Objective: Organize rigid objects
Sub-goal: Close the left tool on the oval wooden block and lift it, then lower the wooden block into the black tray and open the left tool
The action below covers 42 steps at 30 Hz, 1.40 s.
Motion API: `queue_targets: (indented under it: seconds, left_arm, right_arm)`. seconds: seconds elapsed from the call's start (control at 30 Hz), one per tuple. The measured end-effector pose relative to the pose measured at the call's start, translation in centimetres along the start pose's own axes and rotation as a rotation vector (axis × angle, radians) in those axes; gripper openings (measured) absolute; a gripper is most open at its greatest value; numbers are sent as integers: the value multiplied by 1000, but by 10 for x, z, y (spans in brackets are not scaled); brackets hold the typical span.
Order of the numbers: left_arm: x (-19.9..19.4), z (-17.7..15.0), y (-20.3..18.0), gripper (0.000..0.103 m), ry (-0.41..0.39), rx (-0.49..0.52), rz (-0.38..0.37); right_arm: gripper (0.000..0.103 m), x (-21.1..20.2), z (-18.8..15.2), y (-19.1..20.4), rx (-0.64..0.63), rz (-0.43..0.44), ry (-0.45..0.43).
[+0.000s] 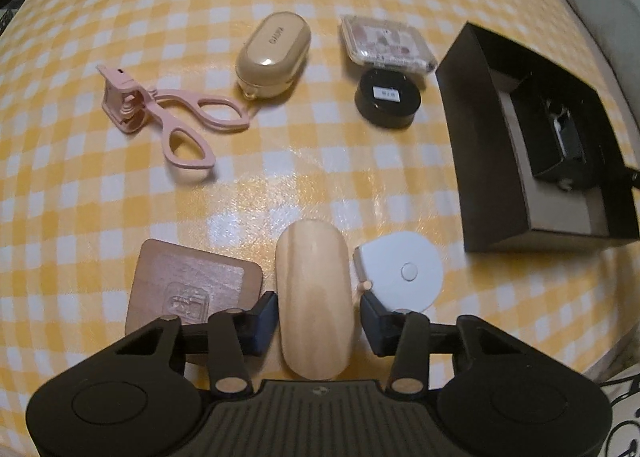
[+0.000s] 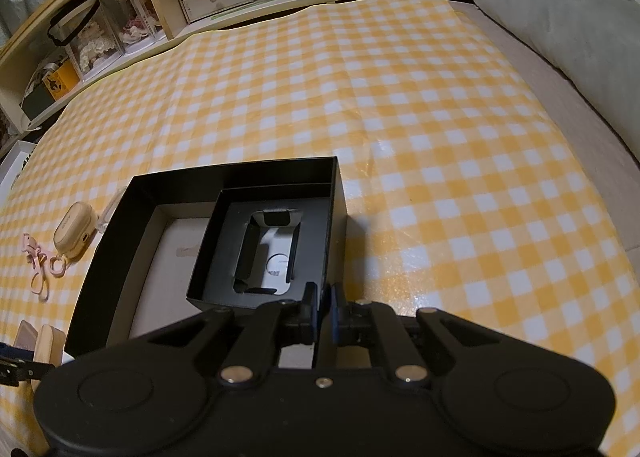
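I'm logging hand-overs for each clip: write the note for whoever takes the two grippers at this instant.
Left gripper: jaws straddle the wooden oval block on the checked cloth; narrow gaps show at both pads, so no grip yet.
Right gripper: shut on the near wall of the black box, steadying it.
Beside the block: brown card and white disc. Farther off: pink eyelash curler, beige case, black round tin, clear packet.
Done: no loose item in the box, which holds only its smaller black insert.
Left: grip the block, box it, then the rest.
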<state>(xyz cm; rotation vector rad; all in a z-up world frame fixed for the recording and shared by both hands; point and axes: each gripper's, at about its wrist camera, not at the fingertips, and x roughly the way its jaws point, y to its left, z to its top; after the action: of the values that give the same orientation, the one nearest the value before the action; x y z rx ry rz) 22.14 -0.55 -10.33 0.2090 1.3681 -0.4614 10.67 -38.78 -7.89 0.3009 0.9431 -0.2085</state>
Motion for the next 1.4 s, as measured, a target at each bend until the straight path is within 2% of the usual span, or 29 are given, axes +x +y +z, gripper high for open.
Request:
queue_targets:
  seconds: [0.2,0.23,0.37,0.63,0.77,0.93,1.13,1.3,1.4]
  left_arm:
    - [7,3,-7,45,-14,24,53]
    - [6,4,-7,42,-20,24,57]
    - [0,5,-3,41,-51,-14,66]
    - [-48,10,13,41,-224,-165,-31]
    - [-70,12,6,41,-313,-194,-71]
    - [-87,22,-26,41,-391,-139,-157]
    - [-77,40,-91,41,-389,-16,-200]
    - [-47,64,-144,41,-374,46,-165]
    - [-28,76,-168,41,-369,98,-112]
  right_arm:
    - [7,0,0,3,-13,-6,-2]
    - [7,0,0,2,-14,-6,-2]
    - [7,1,1,4,-18,-9,-2]
    - [7,1,0,3,-20,-9,-1]
    - [7,0,1,3,-21,-11,0]
    - [7,2,1,5,-25,-14,2]
    - [7,2,1,5,-24,-13,2]
    - [7,2,1,5,-21,-11,1]
    - [7,2,0,5,-16,-9,1]
